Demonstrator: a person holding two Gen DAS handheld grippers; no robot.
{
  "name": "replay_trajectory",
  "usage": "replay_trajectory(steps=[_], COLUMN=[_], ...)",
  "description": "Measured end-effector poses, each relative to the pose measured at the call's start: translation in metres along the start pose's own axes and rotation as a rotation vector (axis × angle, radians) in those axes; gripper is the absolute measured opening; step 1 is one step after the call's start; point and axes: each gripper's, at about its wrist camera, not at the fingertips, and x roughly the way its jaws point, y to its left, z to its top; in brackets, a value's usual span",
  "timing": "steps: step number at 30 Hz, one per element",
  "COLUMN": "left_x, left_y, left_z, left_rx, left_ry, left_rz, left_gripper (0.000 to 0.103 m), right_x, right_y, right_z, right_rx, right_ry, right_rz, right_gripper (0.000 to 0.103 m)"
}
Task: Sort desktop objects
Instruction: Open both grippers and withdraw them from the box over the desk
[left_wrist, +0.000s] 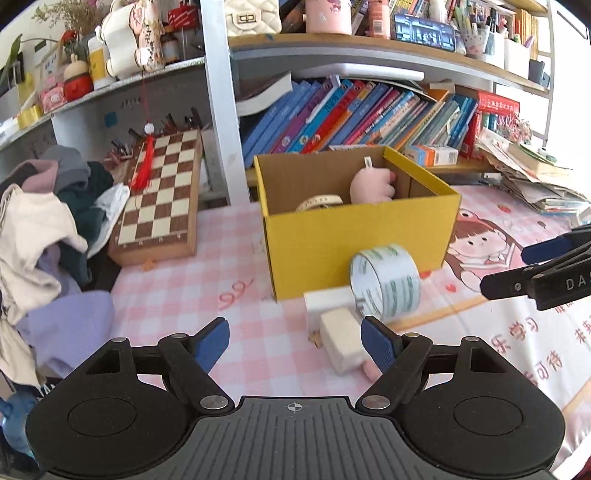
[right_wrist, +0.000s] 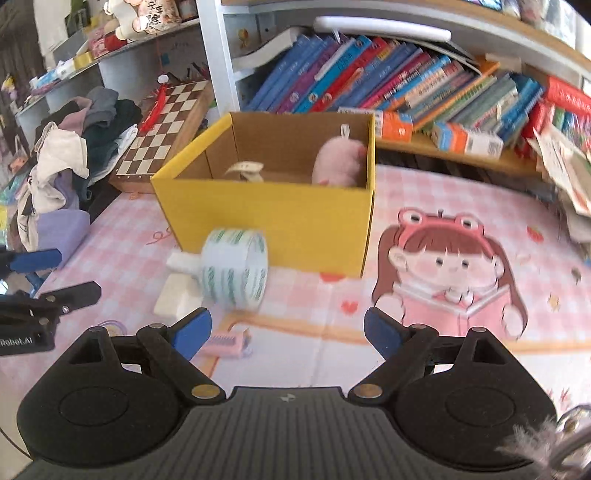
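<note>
A yellow cardboard box (left_wrist: 354, 236) (right_wrist: 280, 218) stands open on the pink checked desk mat. Inside lie a pink plush toy (left_wrist: 371, 184) (right_wrist: 338, 162) and a beige tape roll (left_wrist: 319, 202) (right_wrist: 247, 169). In front of the box a clear tape roll (left_wrist: 386, 282) (right_wrist: 234, 269) stands on edge beside a cream block (left_wrist: 341, 341) (right_wrist: 175, 295) and a white piece (left_wrist: 327, 301) (right_wrist: 181, 261). A small pink comb (right_wrist: 225, 342) lies near them. My left gripper (left_wrist: 295, 341) is open and empty, just short of the block. My right gripper (right_wrist: 286, 332) is open and empty, near the comb.
A folded chessboard (left_wrist: 159, 199) (right_wrist: 162, 129) leans at the back left. A pile of clothes (left_wrist: 48, 229) (right_wrist: 70, 166) fills the left edge. Rows of books (left_wrist: 354, 114) (right_wrist: 388, 77) stand behind the box. Loose papers (left_wrist: 532, 173) are stacked at the right.
</note>
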Motion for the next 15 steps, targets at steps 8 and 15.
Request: replay_trajectory(steps=[8, 15], left_x=[-0.004, -0.006], left_y=[-0.001, -0.005], left_z=[-0.020, -0.033], left_rx=[-0.019, -0.022], left_ry=[0.025, 0.046], left_rz=[-0.011, -0.014], left_gripper=[0.081, 0.081], right_x=[0.000, 0.005], right_y=[0.020, 0.034], right_z=[-0.027, -0.044], right_rx=[-0.048, -0.072], right_ry=[0.014, 0.038], right_rz=[-0.024, -0.009], right_gripper=[0.090, 0.088])
